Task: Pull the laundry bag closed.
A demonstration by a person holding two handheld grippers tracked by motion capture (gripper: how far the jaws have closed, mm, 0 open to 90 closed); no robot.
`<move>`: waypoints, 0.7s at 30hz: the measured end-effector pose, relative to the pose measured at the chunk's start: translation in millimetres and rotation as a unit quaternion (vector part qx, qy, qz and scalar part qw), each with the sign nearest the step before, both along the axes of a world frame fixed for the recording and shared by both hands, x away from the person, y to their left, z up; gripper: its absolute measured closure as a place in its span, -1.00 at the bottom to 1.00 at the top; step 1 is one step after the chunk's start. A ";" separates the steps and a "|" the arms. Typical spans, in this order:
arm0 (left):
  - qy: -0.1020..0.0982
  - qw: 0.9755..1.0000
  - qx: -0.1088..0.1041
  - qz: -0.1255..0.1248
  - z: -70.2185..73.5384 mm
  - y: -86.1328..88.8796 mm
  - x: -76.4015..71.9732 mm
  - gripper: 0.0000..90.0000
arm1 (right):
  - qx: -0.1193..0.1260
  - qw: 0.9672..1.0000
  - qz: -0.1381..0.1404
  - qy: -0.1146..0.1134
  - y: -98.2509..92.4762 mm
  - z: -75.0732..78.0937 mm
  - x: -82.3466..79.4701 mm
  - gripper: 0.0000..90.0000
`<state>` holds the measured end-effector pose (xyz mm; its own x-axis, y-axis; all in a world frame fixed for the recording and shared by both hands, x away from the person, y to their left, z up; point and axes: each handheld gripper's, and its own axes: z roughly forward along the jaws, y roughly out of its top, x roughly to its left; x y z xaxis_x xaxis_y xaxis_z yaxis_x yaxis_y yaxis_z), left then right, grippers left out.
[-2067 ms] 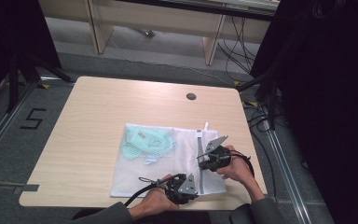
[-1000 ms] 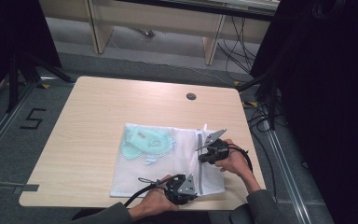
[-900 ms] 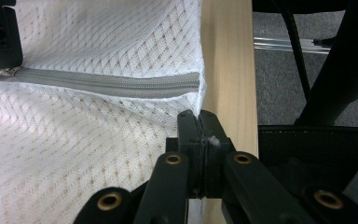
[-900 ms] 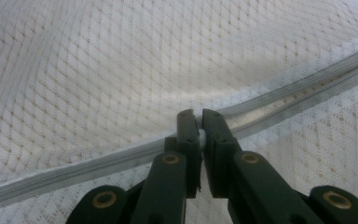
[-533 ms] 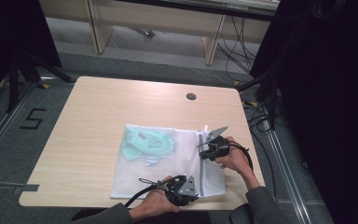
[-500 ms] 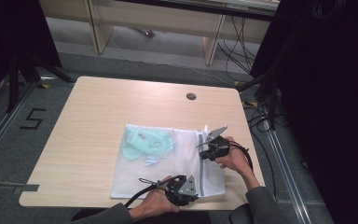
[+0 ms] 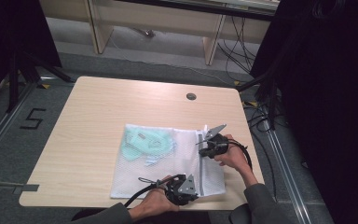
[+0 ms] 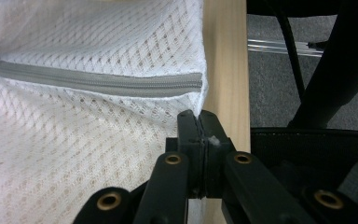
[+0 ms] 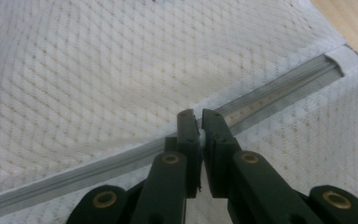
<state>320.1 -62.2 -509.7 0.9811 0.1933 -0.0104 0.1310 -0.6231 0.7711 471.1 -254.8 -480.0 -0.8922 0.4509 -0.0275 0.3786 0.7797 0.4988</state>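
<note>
Grey floor surrounded a pale wooden table [image 7: 98, 121], with dark curtains at the left and right and cables on the floor at the right; a small round grommet [image 7: 191, 96] sat near the far edge of the table.

On the near right part of the table lay a white mesh bag [image 7: 177, 163], flat, its near edge close to the table's near edge; through the mesh, in the far left part of the bag, a pale green cloth [image 7: 147, 144] was visible; a grey zipper [image 7: 199, 161] ran from far to near close to the bag's right side.

The left gripper [image 7: 189, 186] was at the near end of the zipper, held by a hand [image 7: 154, 203] that came from the bottom edge; in the left gripper view its jaws were pressed together at the corner of the bag [image 8: 121, 93], just below the end of the zipper [image 8: 93, 81], and seemed to pinch the white edge there.

The right gripper [image 7: 203, 143] was at the far part of the zipper, held by the right hand [image 7: 233, 156]; in the right gripper view its jaws were nearly together right over the zipper [image 9: 261, 100], with a thin gap between the tips; whether they pinched the zipper pull I could not tell.
</note>
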 end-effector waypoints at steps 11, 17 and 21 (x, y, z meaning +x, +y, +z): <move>0.008 1.000 -0.007 0.000 1.7 1.3 0.0 0.98 | 0.003 1.000 -0.012 -0.004 -1.8 -0.1 9.6 0.93; 0.006 1.000 -0.006 0.000 1.8 1.3 -0.5 0.98 | 0.003 1.000 -0.016 -0.008 0.2 -0.3 14.7 0.93; 0.013 1.000 -0.009 -0.001 2.0 0.9 -1.1 0.98 | 0.001 1.000 -0.025 -0.003 1.2 0.2 18.2 0.93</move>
